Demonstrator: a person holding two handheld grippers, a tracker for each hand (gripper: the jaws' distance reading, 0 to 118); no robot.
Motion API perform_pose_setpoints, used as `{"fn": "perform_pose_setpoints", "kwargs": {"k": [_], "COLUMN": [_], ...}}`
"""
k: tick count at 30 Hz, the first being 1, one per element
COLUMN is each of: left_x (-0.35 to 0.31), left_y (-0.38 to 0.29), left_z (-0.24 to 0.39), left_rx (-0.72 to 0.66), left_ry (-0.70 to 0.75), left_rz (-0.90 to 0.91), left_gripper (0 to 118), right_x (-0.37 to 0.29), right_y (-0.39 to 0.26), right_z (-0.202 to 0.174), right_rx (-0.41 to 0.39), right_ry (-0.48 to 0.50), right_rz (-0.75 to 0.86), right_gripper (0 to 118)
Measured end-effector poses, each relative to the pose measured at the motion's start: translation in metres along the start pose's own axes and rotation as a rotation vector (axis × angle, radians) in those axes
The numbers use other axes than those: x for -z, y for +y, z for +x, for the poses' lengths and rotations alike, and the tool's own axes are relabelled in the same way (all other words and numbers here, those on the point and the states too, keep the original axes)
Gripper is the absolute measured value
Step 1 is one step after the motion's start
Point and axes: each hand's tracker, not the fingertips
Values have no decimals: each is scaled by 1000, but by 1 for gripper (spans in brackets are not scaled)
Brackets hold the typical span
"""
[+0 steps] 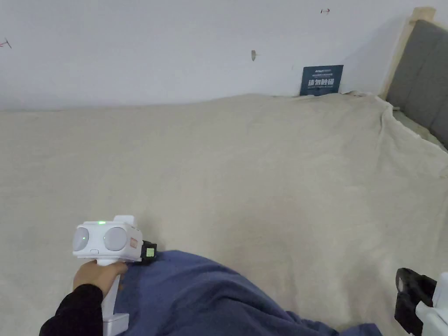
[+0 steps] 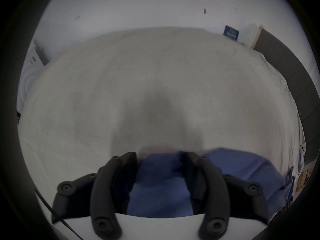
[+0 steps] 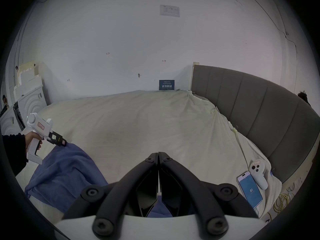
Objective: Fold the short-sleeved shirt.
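Observation:
A blue short-sleeved shirt (image 1: 210,297) lies crumpled at the near edge of the bed, its upper edge rising to my left gripper (image 1: 150,252). In the left gripper view that gripper (image 2: 160,155) is open, its jaws wide apart with blue shirt cloth (image 2: 159,191) lying between them. The right gripper view shows it (image 3: 63,142) in a hand at the left, its tip on the shirt (image 3: 64,171). My right gripper (image 3: 158,153) is shut with nothing between its jaws. It hovers at the bed's near right (image 1: 409,302), beside the shirt.
The beige bedsheet (image 1: 262,175) stretches to the white wall, with a blue sign (image 1: 321,80) at the back. A grey headboard (image 1: 420,74) bounds the right side. A phone (image 3: 250,190) and a white controller (image 3: 258,174) lie at the bed's right edge.

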Motion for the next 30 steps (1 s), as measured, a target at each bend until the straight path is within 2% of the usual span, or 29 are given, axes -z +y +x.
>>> {"fn": "perform_pose_setpoints", "kwargs": {"k": [2, 3, 4, 5, 10, 13, 14, 15, 16, 17, 18, 19, 23, 26, 27, 30], "left_x": [-7, -9, -13, -15, -50, -94, -109, -120, -135, -149, -158, -169, -198, -207, -210, -213], "left_y": [0, -1, -2, -3, -11, -24, -29, -33, -37, -42, -46, -50, -63, -70, -74, -82], "left_z": [4, 5, 6, 7, 5, 7, 8, 8, 9, 9, 9, 9, 12, 13, 13, 12], "left_rx": [17, 27, 49, 57, 20, 13, 16, 20, 24, 27, 27, 24, 29, 24, 21, 5], "left_ry": [22, 14, 13, 8, -25, -67, -77, -82, -84, -91, -96, -100, -100, -94, -91, -90], "left_rz": [35, 36, 40, 39, 137, 203, 222, 241, 253, 276, 285, 292, 321, 327, 329, 330], "left_gripper": [50, 40, 20, 8, 3, 3, 3, 3, 3, 3, 3, 3, 3, 3, 3, 3], "right_x": [-1, -1, -1, -2, -1, 2, 4, 6, 7, 9, 11, 13, 28, 47, 51, 52], "right_y": [-3, -4, -6, -7, -15, -19, -22, -25, -28, -32, -37, -43, -70, -92, -97, -110], "right_z": [3, 5, 8, 11, 28, 34, 35, 36, 37, 37, 36, 35, 31, 33, 34, 32], "right_rx": [22, 33, 49, 68, 151, 167, 172, 181, 180, 181, 173, 172, 119, 122, 129, 154], "right_ry": [-6, -8, -10, -10, 7, 30, 29, 41, 36, 42, 39, 37, 20, 17, 11, 41], "right_rz": [-17, -25, -38, -51, -138, -208, -222, -240, -262, -294, -330, -356, -448, -522, -544, -569], "right_gripper": [0, 0, 0, 0, 0, 2, 9, 22, 48, 67, 80, 87, 85, 83, 78, 48]}}
